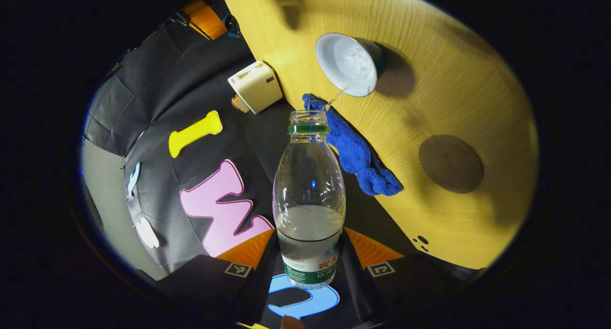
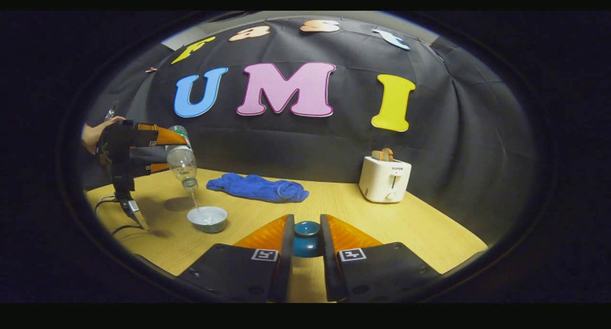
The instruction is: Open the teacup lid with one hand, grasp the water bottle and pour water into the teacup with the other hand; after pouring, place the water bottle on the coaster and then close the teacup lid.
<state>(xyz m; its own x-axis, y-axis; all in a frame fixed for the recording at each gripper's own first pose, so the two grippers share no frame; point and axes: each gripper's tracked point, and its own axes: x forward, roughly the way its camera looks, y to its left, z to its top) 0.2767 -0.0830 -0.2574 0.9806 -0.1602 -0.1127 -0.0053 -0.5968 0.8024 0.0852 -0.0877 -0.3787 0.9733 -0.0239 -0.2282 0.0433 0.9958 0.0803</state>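
My left gripper (image 1: 309,252) is shut on a clear water bottle (image 1: 309,176) with a green neck ring, no cap on it. The bottle is tipped, and a thin stream of water runs from its mouth into the white teacup (image 1: 346,64). In the right gripper view the left gripper (image 2: 174,152), in a person's hand, holds the tilted bottle (image 2: 182,163) above the teacup (image 2: 207,219). My right gripper (image 2: 306,224) is shut on the teal teacup lid (image 2: 306,243), low over the table's near side. A round brown coaster (image 1: 451,164) lies bare beside the cup.
A blue cloth (image 2: 258,188) lies bunched at the back of the wooden table (image 2: 405,224). A white toaster (image 2: 384,178) with toast in it stands at the back right. A cable (image 2: 107,202) trails over the table's left end, below the left gripper.
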